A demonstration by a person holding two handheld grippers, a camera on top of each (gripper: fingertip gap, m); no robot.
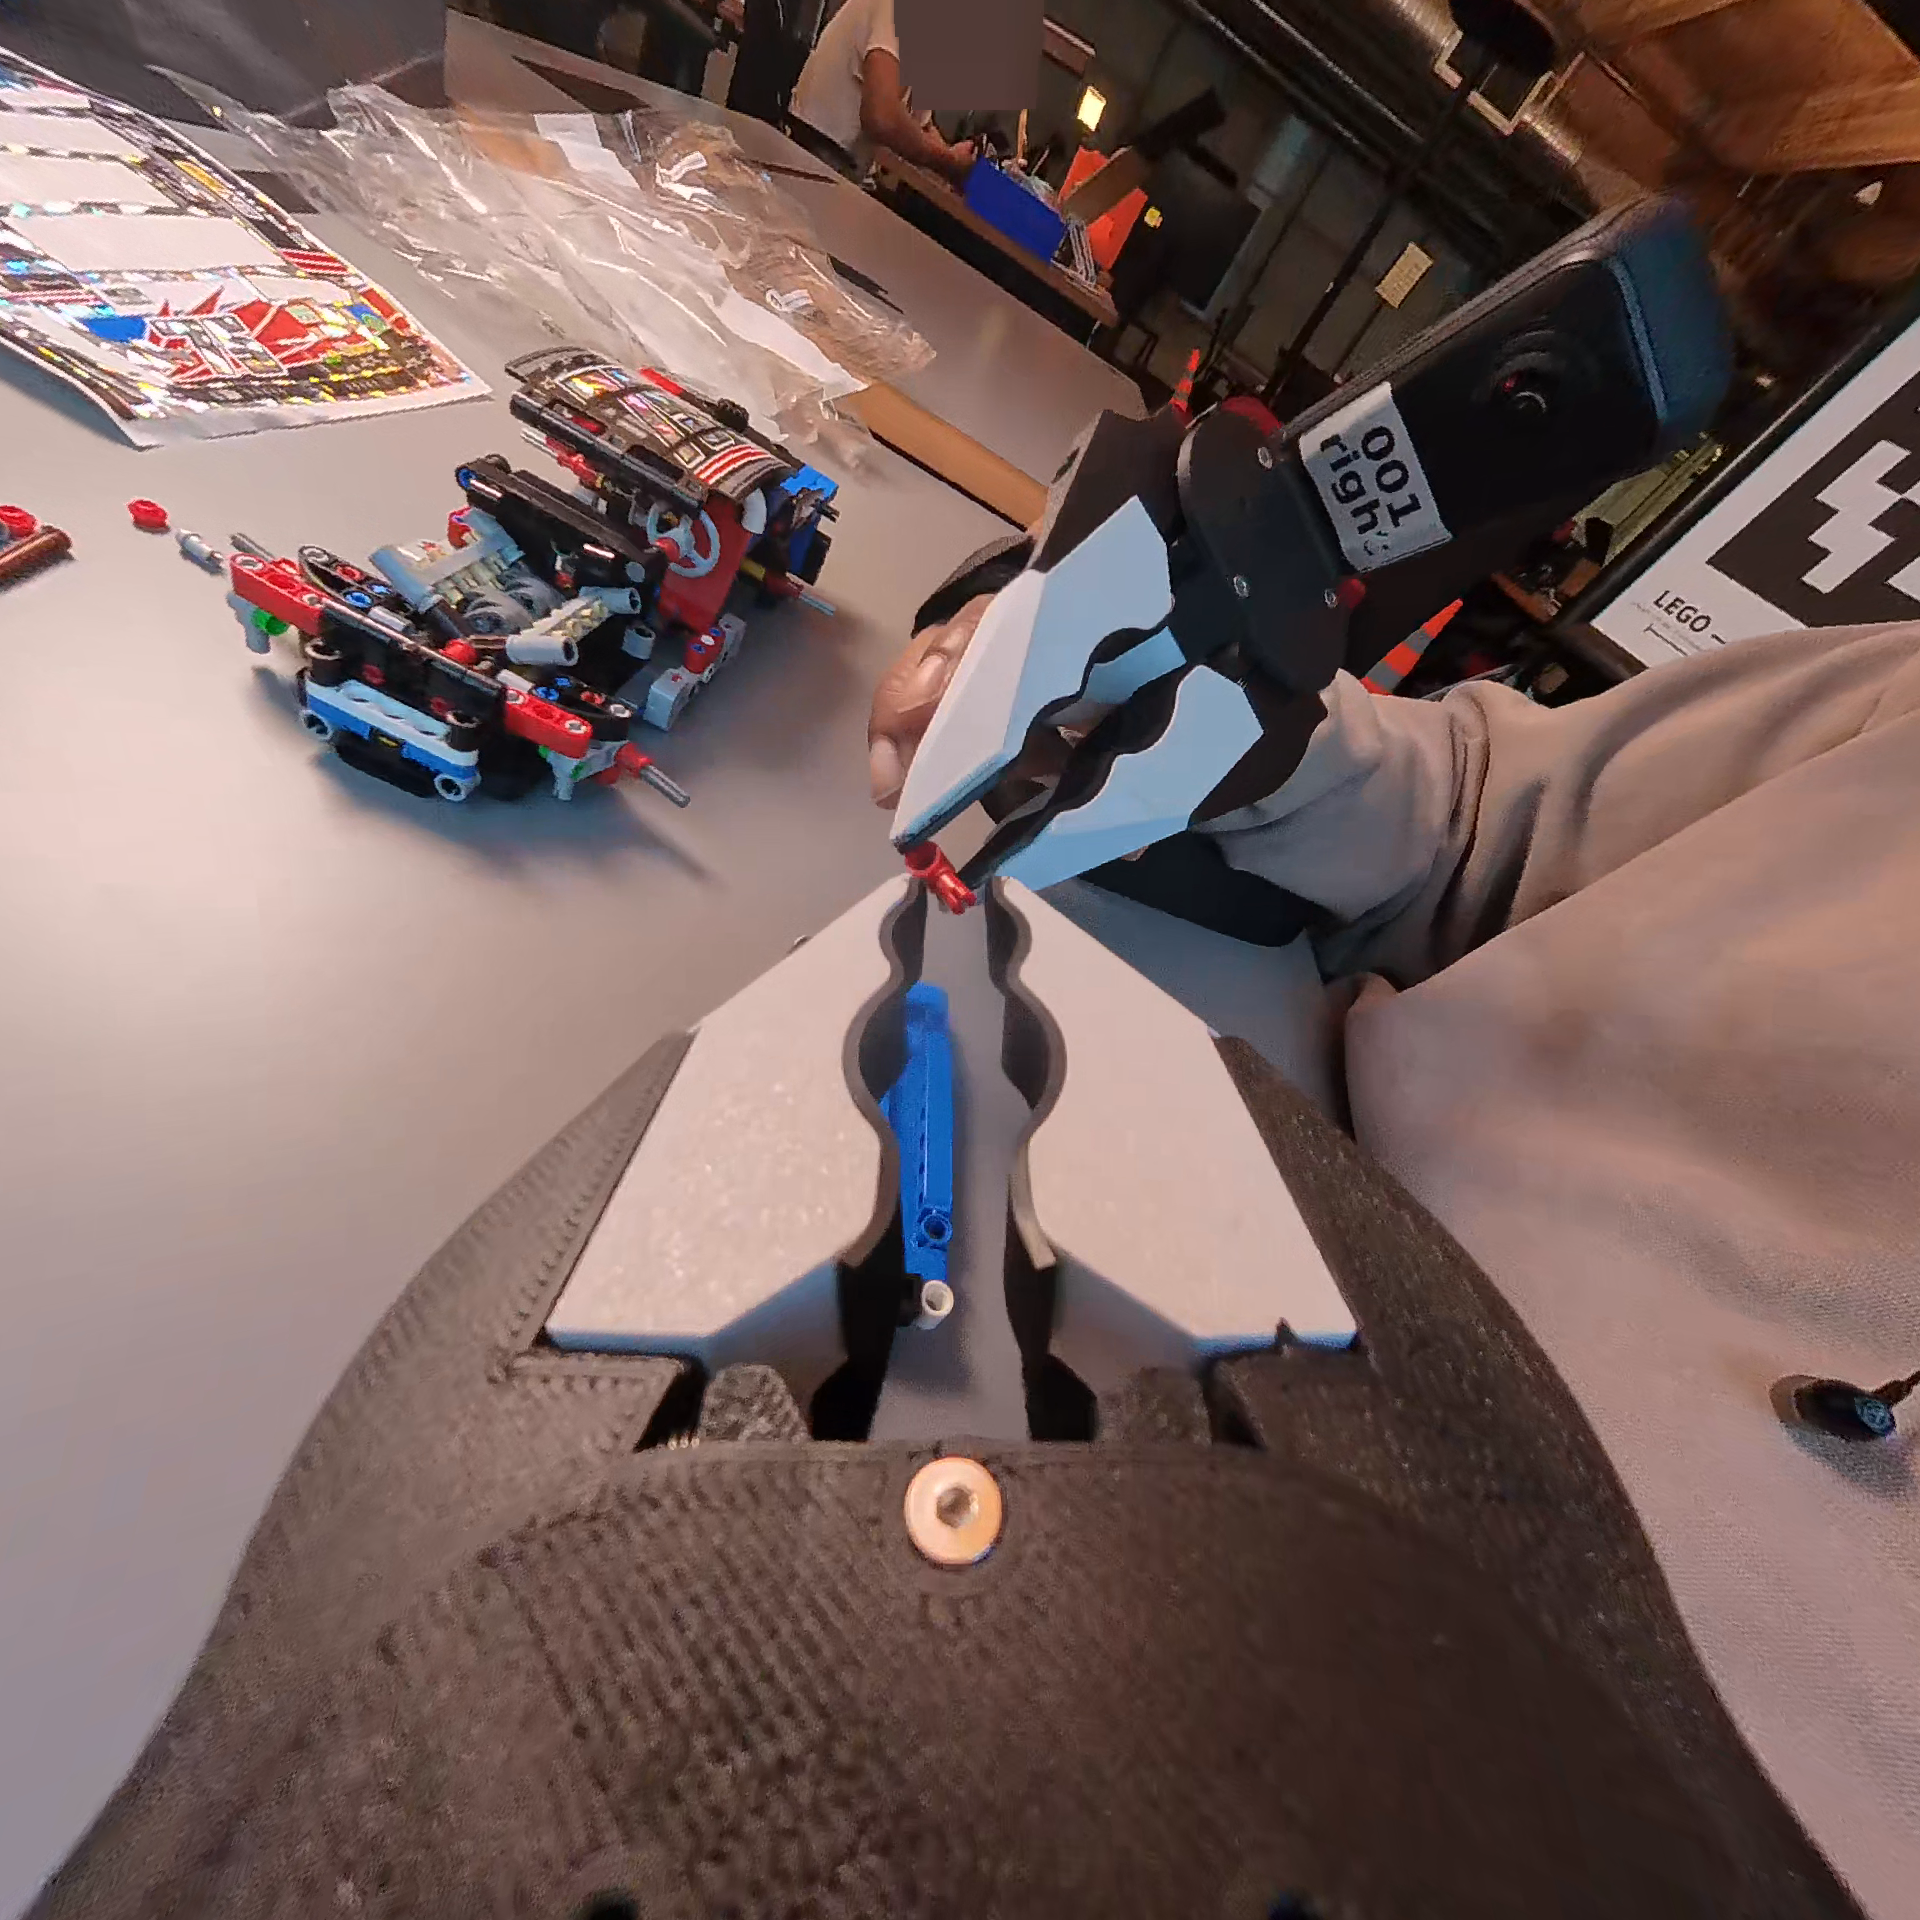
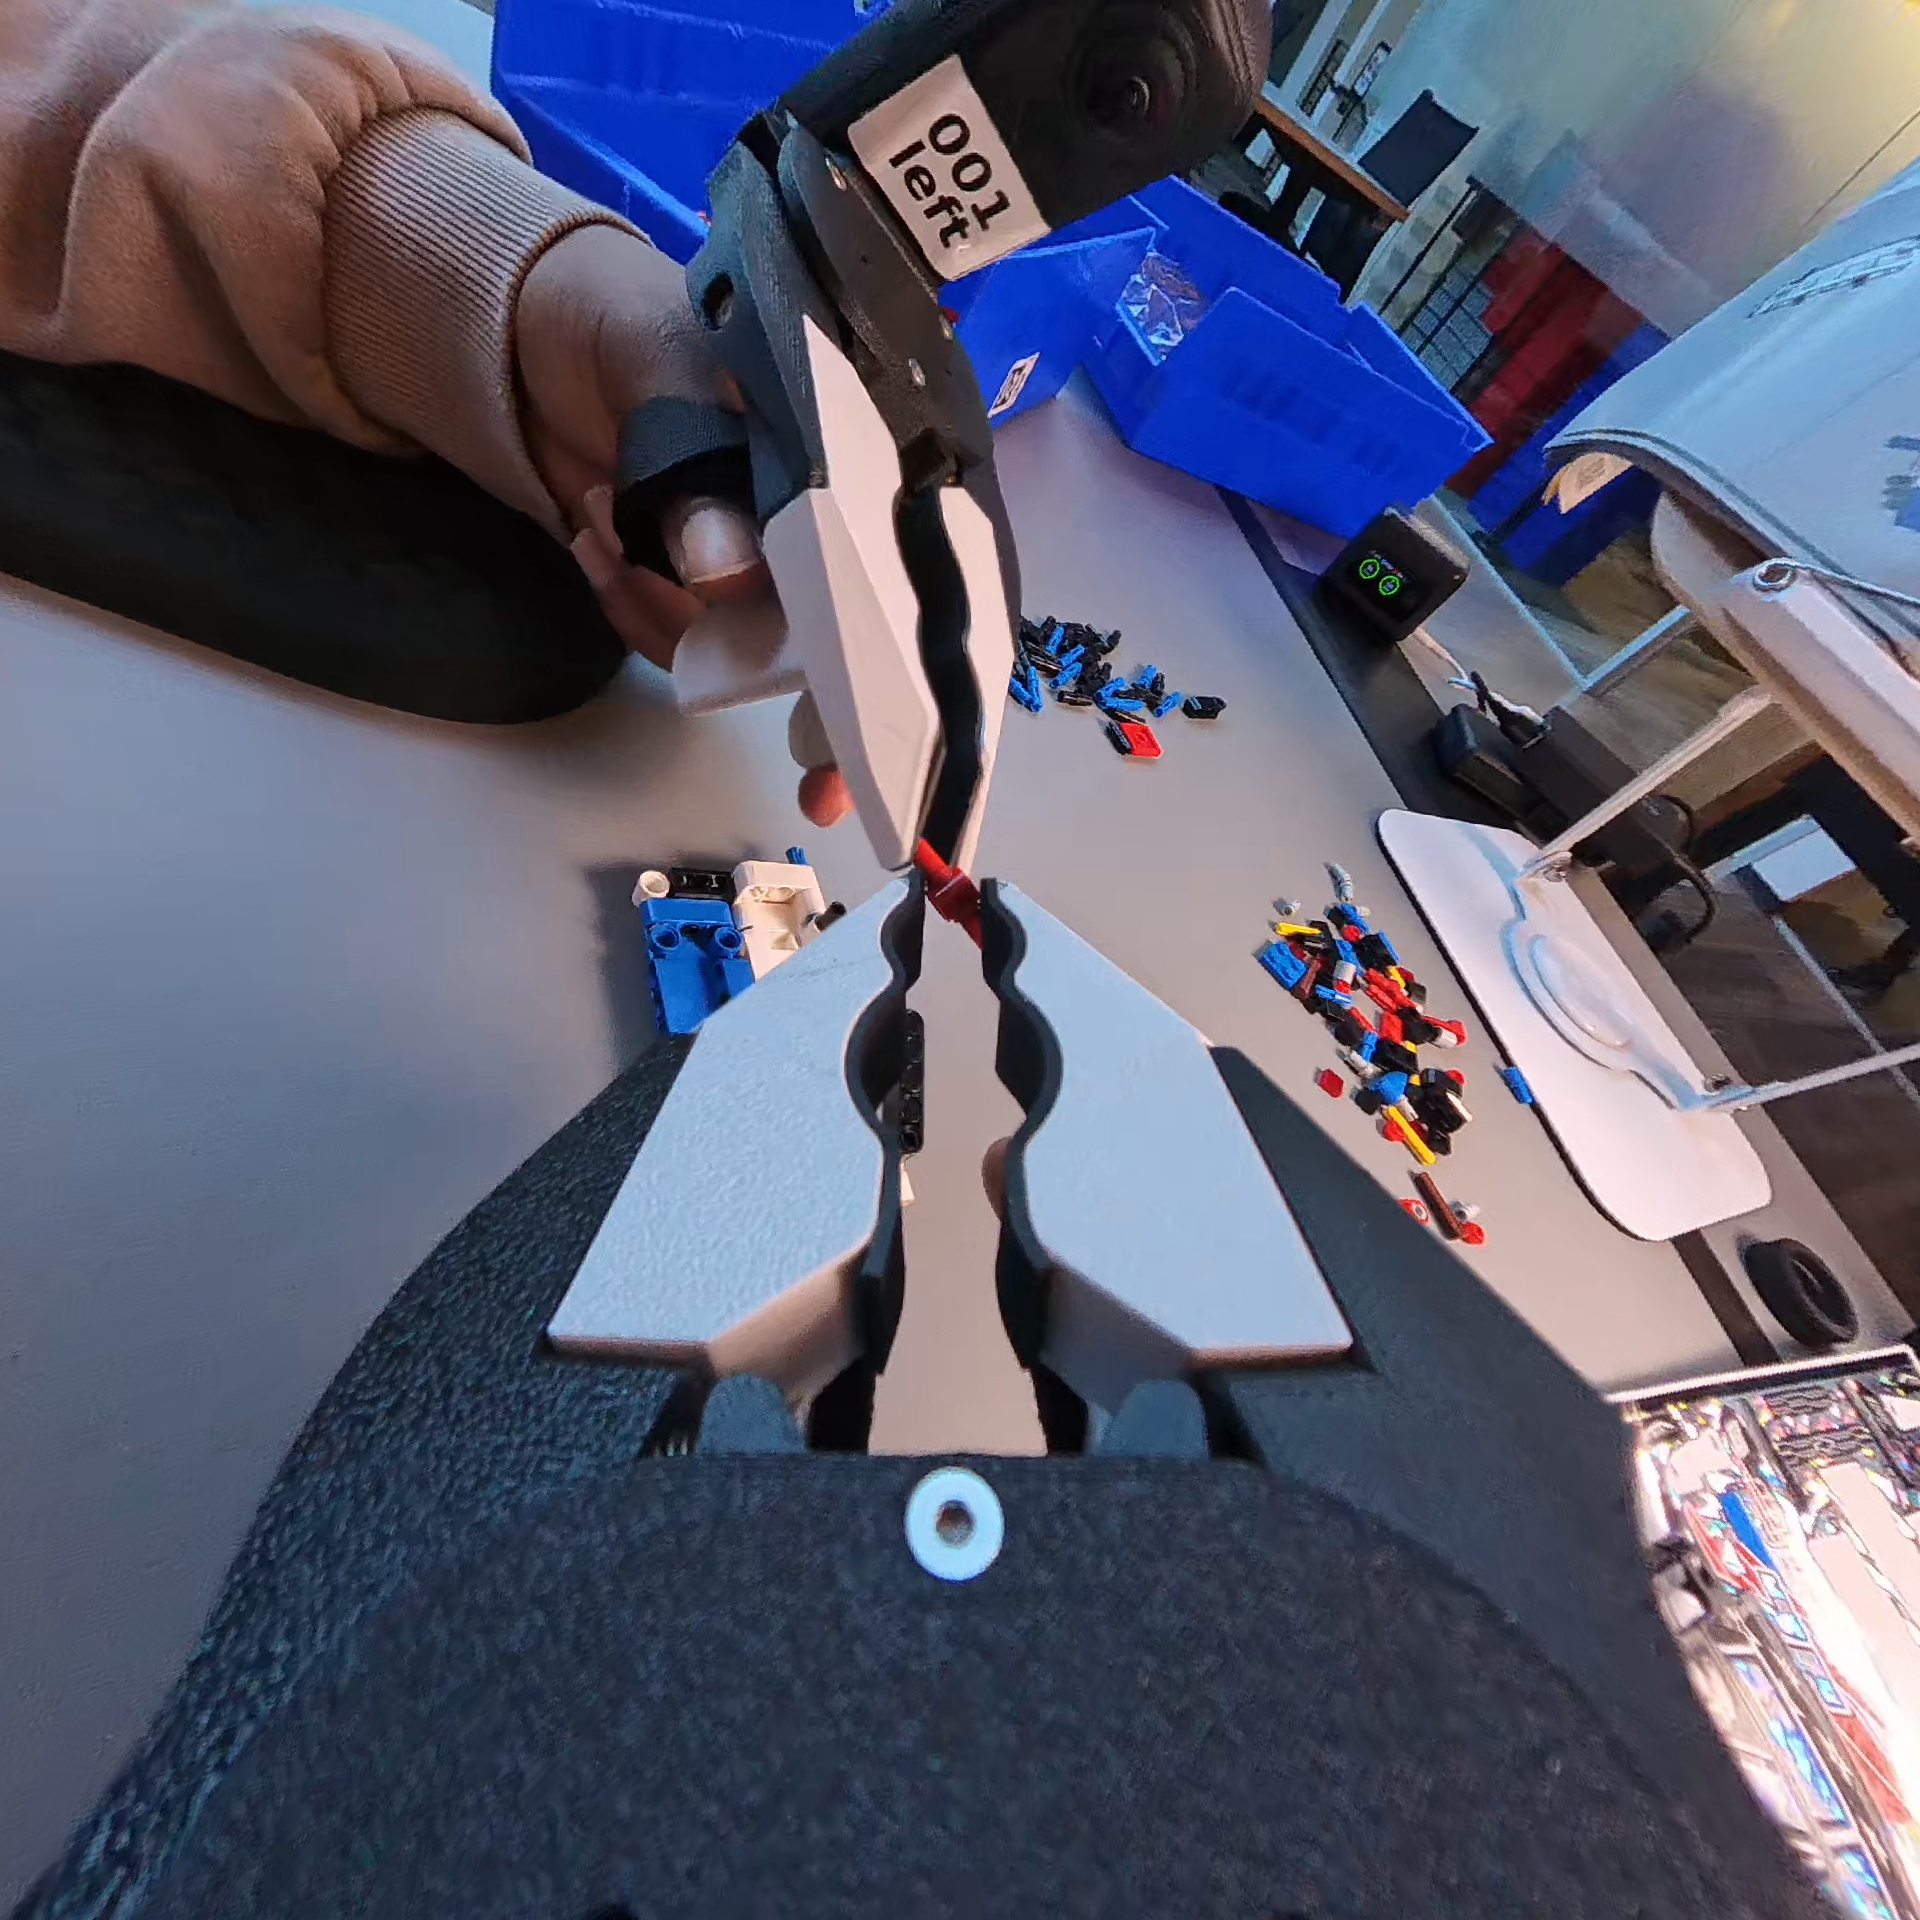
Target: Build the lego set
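We count 2 grippers, left (image 1: 951, 899) and right (image 2: 951, 899); 1 red connector pin (image 1: 940, 871); 1 part-built Lego car (image 1: 540, 592); 1 blue beam (image 1: 925, 1122); 2 loose-piece heaps (image 2: 1371, 1023) (image 2: 1091, 670); approx. 3 blue bins (image 2: 1278, 405); 1 sticker sheet (image 1: 197, 301).

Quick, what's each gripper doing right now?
Left gripper: nearly closed, tips at the red connector piece; grip cannot be told.
Right gripper: shut on the red connector piece.
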